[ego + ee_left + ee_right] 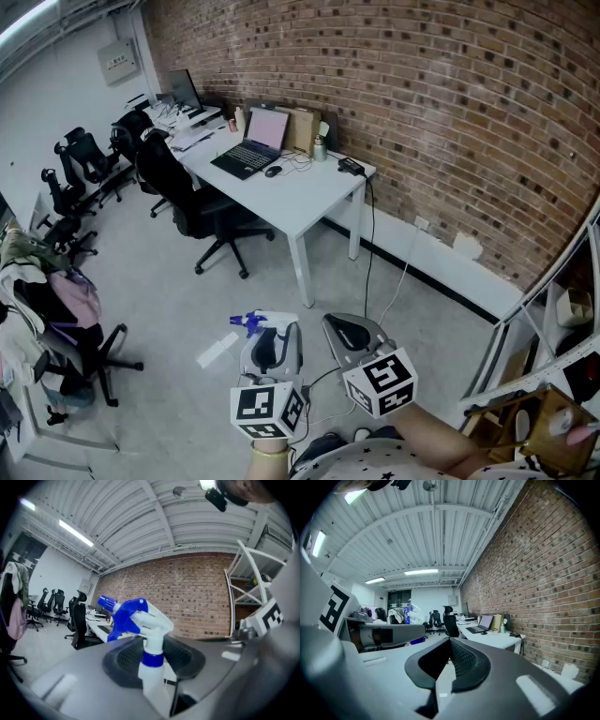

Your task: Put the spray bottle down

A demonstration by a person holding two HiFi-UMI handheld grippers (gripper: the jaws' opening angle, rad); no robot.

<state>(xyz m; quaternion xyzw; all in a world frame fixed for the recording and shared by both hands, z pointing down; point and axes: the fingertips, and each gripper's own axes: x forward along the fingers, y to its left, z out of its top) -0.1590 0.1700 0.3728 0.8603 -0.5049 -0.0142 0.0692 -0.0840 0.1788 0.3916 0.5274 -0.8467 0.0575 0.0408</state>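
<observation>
1. While the left gripper (154,657) pinches the spray bottle (139,616) by its neck, aloft over the floor, the right gripper (447,663) sits pressed together, empty.
2. The person should lower it upright onto a firm surface before letting go.

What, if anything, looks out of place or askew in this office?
Nothing looks spilled or broken. Clothes are heaped over a chair at the left, and a white strip lies askew on the floor. The spray bottle is held in the left hand-held gripper above the floor, away from the desk.
</observation>
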